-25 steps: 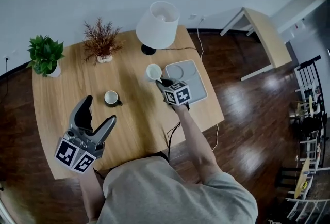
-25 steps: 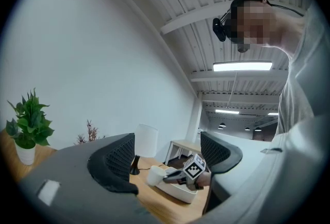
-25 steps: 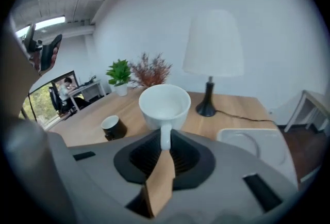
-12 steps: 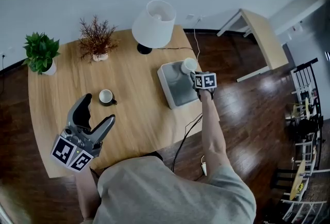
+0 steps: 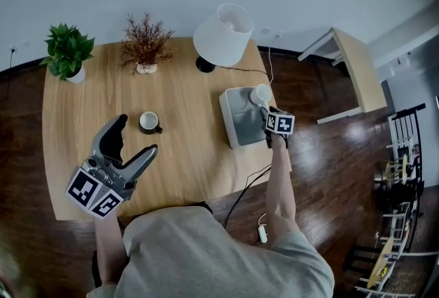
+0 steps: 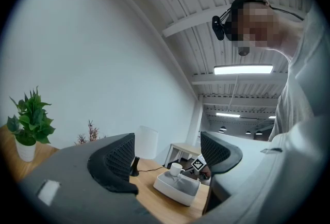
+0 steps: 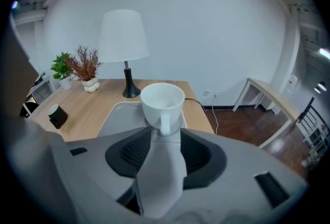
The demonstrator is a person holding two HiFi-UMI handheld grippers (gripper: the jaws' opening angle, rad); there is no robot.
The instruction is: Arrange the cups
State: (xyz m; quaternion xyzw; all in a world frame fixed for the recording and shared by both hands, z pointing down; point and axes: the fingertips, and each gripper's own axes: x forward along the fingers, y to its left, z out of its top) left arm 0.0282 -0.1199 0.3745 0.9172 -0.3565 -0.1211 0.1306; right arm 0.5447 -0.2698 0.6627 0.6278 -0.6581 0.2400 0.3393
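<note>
The white cup (image 5: 260, 94) stands upright in the tray (image 5: 239, 121), at its far right corner as the person sees it, w/ the handle turned back twd the right tongs (image 5: 267, 108). Those tongs are opening. The pads sit spread either side of the handle w/o pressing it, so the cup's weight looks to be on the tray, not the tongs. Prob. a set-down: the handle faces the tongs b/c that's the part they'd pinch to carry it.

The black cup (image 5: 149, 122) sits alone on the bare table (image 5: 192, 104), well apart from the tray. I'd guess it's next to go over. The left tongs (image 5: 136, 135) hover just short of it over the near left of the table, spread wide w/ nothing btw them, i.e. waiting rather than working.

Pose: the right arm is stretched long past the table's right edge, w/ its tongs tipped down at the white cup. The left arm is tucked in by the body, its tongs held approx. level and aimed across the table twd the tray. The lamp (image 5: 223, 32) and two plants line the far edge, out of the way.
</note>
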